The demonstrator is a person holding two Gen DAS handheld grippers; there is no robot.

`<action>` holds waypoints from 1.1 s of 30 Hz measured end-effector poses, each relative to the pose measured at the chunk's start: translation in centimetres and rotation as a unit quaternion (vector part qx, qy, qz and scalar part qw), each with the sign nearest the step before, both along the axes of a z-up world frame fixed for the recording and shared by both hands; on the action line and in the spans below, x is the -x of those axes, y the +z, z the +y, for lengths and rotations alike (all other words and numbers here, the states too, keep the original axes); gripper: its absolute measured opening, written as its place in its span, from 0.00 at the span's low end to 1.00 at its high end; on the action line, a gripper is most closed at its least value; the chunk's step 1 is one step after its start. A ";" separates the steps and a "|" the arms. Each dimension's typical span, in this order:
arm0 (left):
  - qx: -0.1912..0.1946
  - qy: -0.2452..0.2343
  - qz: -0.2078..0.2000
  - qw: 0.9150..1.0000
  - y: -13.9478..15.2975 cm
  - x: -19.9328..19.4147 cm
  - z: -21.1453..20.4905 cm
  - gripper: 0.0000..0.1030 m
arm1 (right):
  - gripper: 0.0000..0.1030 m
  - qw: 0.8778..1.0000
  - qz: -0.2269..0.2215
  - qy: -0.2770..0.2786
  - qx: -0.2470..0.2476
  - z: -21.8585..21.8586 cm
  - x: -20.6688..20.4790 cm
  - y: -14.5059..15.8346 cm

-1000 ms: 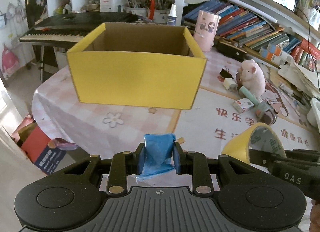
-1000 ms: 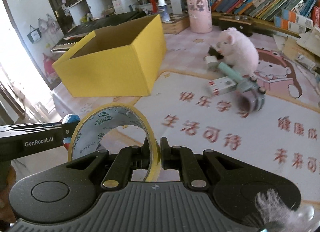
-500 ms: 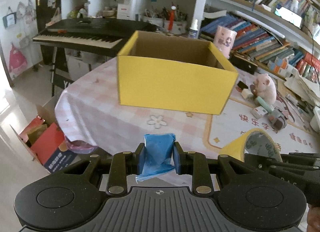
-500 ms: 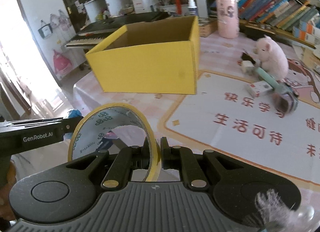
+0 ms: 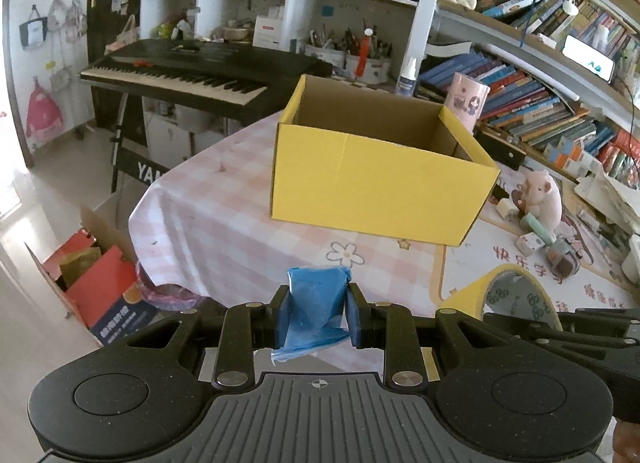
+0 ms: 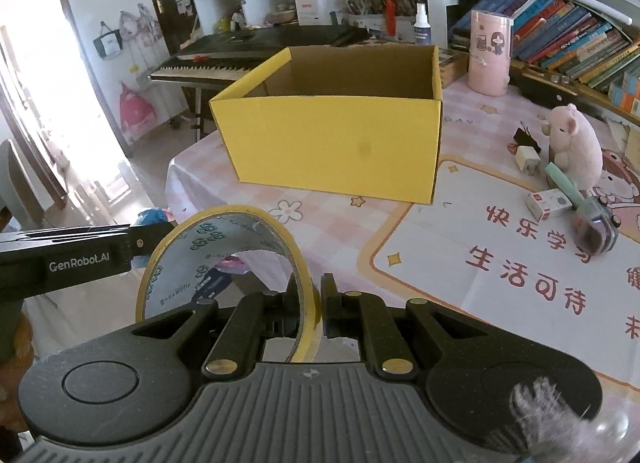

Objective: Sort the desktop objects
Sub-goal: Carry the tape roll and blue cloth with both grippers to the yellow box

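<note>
While the left claw clamps an upright blue packet, the right claw pinches a tape roll on edge.

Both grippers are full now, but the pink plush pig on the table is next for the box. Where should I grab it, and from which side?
Take the plush pig across its round back and belly, coming from above. It sits upright, soft and wide, so the fingers can squeeze the body. A green tube and a small white box crowd its front, so a low approach there looks blocked.
</note>
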State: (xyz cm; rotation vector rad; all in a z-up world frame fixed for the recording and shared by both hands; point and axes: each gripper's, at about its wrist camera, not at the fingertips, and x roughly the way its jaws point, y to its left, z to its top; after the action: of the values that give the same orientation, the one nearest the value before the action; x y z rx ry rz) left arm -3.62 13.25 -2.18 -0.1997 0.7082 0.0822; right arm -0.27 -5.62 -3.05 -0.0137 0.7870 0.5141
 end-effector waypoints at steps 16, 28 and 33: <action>-0.004 0.000 0.003 1.000 -0.1 -0.9 0.3 0.26 | 0.08 1.000 0.008 0.007 0.007 0.9 -1.4 -0.3; -0.019 0.021 0.003 1.000 0.5 -4.4 -0.1 0.26 | 0.08 1.000 0.007 0.011 -0.009 0.5 -5.1 -0.3; -0.030 0.022 -0.024 0.999 2.1 -6.6 -0.5 0.26 | 0.08 0.999 -0.019 0.014 -0.024 0.2 -7.4 0.9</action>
State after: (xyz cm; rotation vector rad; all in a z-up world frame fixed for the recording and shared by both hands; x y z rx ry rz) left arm 2.94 12.75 -0.10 -0.1587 0.6519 0.1398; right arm 7.16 -5.43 -2.11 0.0100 0.7374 0.5581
